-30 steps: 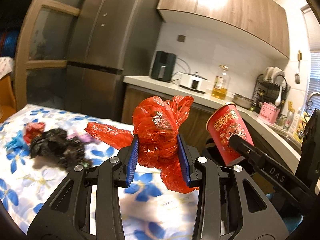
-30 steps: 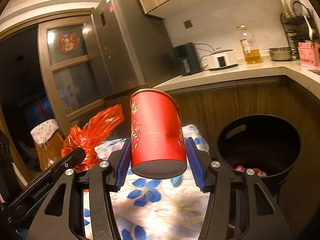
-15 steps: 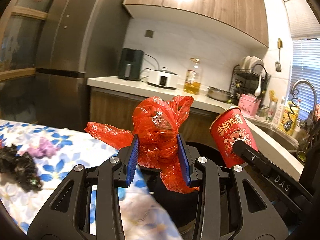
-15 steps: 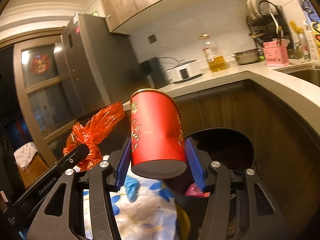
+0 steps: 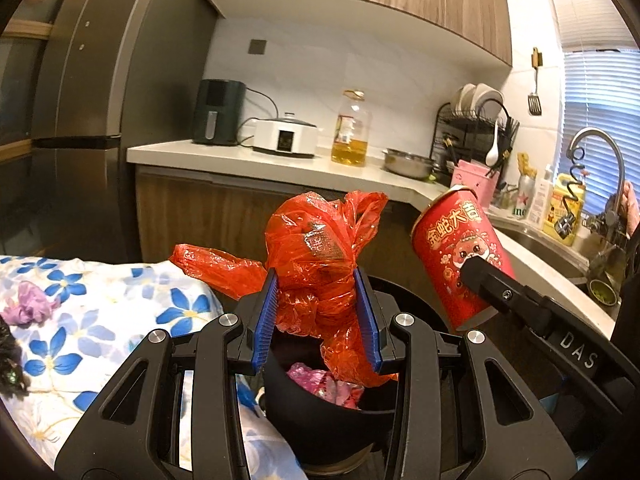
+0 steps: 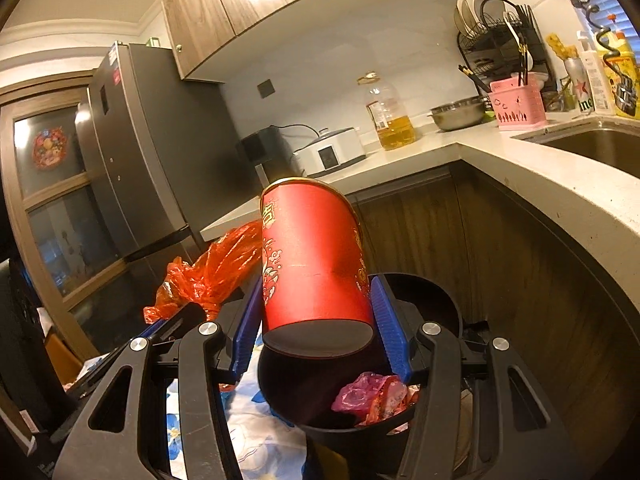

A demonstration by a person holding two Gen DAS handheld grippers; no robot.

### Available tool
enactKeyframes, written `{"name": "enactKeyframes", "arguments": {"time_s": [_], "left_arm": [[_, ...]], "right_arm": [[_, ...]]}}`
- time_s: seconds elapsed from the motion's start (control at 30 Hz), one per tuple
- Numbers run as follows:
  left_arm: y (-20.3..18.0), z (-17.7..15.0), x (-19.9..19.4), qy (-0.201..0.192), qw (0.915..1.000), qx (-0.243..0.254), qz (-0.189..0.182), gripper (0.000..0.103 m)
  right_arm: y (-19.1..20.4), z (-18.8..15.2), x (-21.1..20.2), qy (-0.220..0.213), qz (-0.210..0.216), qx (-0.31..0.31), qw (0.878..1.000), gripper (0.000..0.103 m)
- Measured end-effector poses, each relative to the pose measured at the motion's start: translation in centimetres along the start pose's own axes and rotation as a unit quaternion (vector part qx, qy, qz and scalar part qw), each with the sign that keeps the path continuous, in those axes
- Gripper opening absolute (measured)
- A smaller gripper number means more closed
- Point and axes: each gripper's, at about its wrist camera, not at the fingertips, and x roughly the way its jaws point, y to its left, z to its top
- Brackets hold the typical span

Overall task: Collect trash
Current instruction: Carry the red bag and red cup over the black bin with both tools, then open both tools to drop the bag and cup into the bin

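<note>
My left gripper [image 5: 318, 316] is shut on a crumpled red plastic bag [image 5: 316, 264] and holds it over the black trash bin [image 5: 320, 412]. My right gripper [image 6: 320, 332] is shut on a red cylindrical can [image 6: 314, 264] with gold lettering, held above the same bin [image 6: 288, 396]. The can [image 5: 460, 264] and the right gripper's finger [image 5: 504, 292] also show in the left wrist view at right. The bag [image 6: 208, 276] shows at left in the right wrist view. Pink and red wrappers [image 6: 372, 396] lie inside the bin.
A table with a blue-flowered cloth [image 5: 100, 320] lies left of the bin, with a purple scrap [image 5: 28, 308] and a black bag [image 5: 10, 364] on it. A kitchen counter [image 6: 540, 168] with sink curves behind and right. A fridge [image 5: 100, 80] stands at the left.
Both grippers have swung right from over the table to above the trash bin, carrying the bag and the can. The bin now sits directly under both.
</note>
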Motion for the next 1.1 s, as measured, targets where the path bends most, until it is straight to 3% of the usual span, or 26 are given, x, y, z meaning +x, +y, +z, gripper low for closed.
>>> {"name": "enactKeyframes", "arguments": {"time_s": [0.8,0.97,1.1], "left_arm": [[-1.0,-1.4,4.5,0.035,0.999,0.018,-0.022,0.039],[-0.6,-1.9,4.9,0.036,0.999,0.02,-0.018,0.068],[0.4,-2.3,5.1,0.045,0.9989,0.008,-0.014,0.07]], "right_arm": [[-1.7,0.5,2.8,0.01,-0.009,0.014,1.0,0.056],[-2.8,0.5,3.5,0.016,-0.003,0.04,0.999,0.065],[-3.2,0.6,3.3,0.014,-0.011,0.041,0.999,0.065]]}}
